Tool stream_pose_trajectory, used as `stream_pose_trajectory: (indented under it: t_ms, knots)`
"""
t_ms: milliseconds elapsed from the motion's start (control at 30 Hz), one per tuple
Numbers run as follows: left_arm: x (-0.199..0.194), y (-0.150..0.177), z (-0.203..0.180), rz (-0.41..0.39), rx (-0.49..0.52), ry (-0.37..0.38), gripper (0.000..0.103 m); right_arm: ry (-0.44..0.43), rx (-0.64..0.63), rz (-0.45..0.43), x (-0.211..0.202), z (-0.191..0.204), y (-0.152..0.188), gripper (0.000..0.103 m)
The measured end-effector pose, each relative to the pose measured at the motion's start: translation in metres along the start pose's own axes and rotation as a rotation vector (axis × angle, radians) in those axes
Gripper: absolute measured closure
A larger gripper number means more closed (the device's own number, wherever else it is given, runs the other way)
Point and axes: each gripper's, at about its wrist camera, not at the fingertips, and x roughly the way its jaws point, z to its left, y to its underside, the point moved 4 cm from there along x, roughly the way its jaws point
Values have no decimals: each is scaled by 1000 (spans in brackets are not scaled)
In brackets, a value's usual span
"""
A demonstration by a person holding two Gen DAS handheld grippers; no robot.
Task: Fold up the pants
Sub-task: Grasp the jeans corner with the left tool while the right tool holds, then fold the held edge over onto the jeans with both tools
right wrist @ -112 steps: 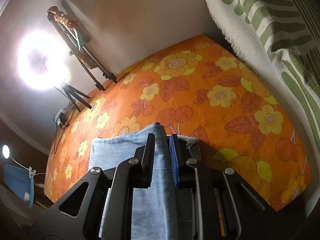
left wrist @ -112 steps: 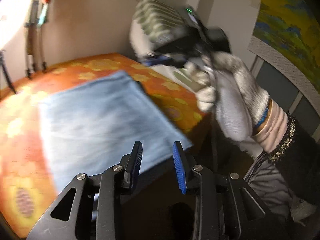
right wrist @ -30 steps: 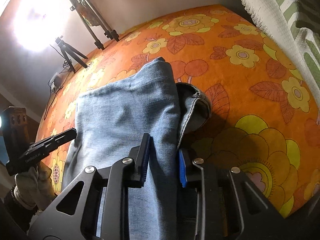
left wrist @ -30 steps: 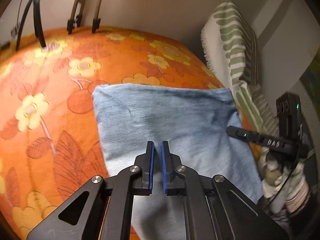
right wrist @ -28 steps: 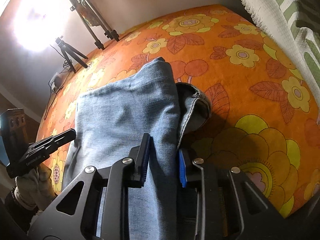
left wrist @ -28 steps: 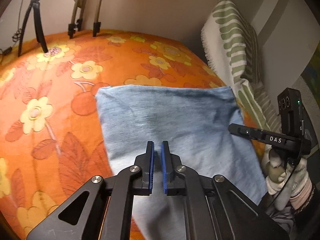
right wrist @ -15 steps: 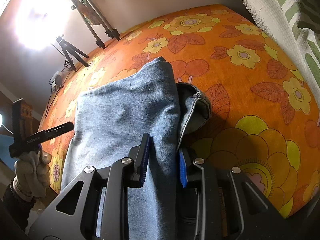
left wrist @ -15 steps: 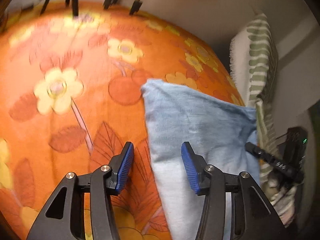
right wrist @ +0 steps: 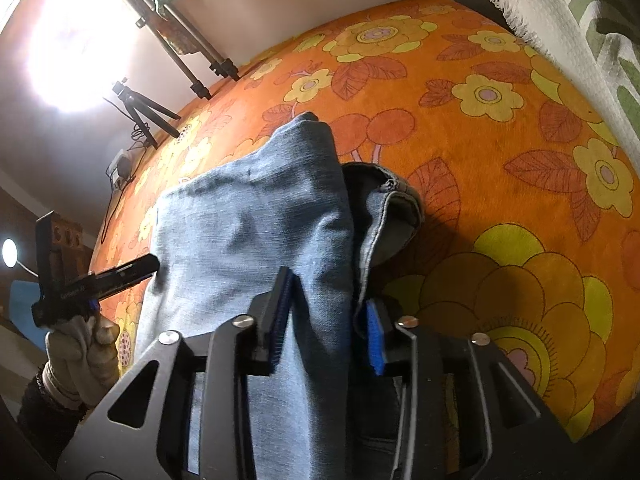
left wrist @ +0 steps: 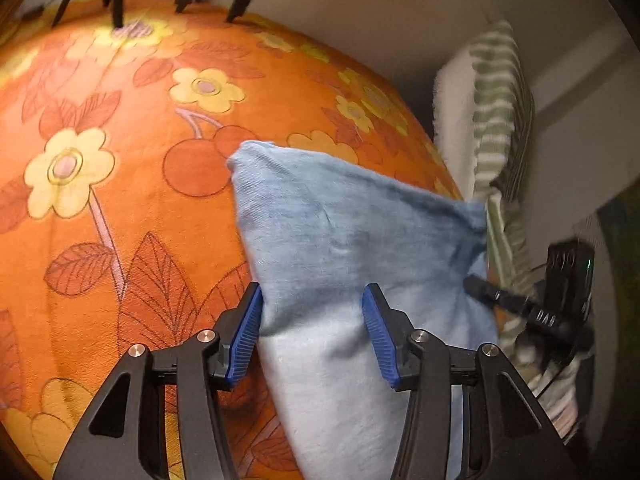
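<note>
The light blue jeans (left wrist: 352,240) lie folded on the orange flowered bedspread (left wrist: 100,160). My left gripper (left wrist: 312,332) is open, its blue pads standing on either side of the near left edge of the jeans. My right gripper (right wrist: 326,314) is partly open over the jeans (right wrist: 248,232), with a fold of denim lying between its pads; the waistband (right wrist: 394,208) sticks out at the right. The left gripper (right wrist: 124,272) shows at the jeans' far edge in the right wrist view. The right gripper (left wrist: 480,290) shows at the right in the left wrist view.
A green and white striped cushion (left wrist: 492,120) leans at the wall beside the bed. Tripod legs (right wrist: 192,60) and a bright lamp (right wrist: 76,48) stand at the far side. The bed edge drops off near my gloved hand (right wrist: 80,352).
My left gripper has opened wide and swung left, so the jeans now sit to the right in its view. My right gripper has opened a little over the denim fold.
</note>
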Motion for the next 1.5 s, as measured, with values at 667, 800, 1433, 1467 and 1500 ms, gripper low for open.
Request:
stream_pose_trajectory:
  t_ms: [667, 800, 1433, 1467, 1500]
  knots:
    - [-17, 0, -20, -139, 30, -39, 90, 15, -14, -86, -19, 23, -6, 76]
    - [-29, -7, -29, -169, 59, -41, 90, 3, -46, -136, -36, 39, -10, 78]
    - [-21, -31, -23, -164, 99, -78, 91, 82, -29, -84, -16, 19, -37, 72]
    - [-21, -30, -23, -163, 101, -78, 91, 87, -30, -64, -12, 15, -37, 58]
    - [-21, -30, -22, -161, 100, -77, 91, 94, -36, -53, -10, 13, -36, 52]
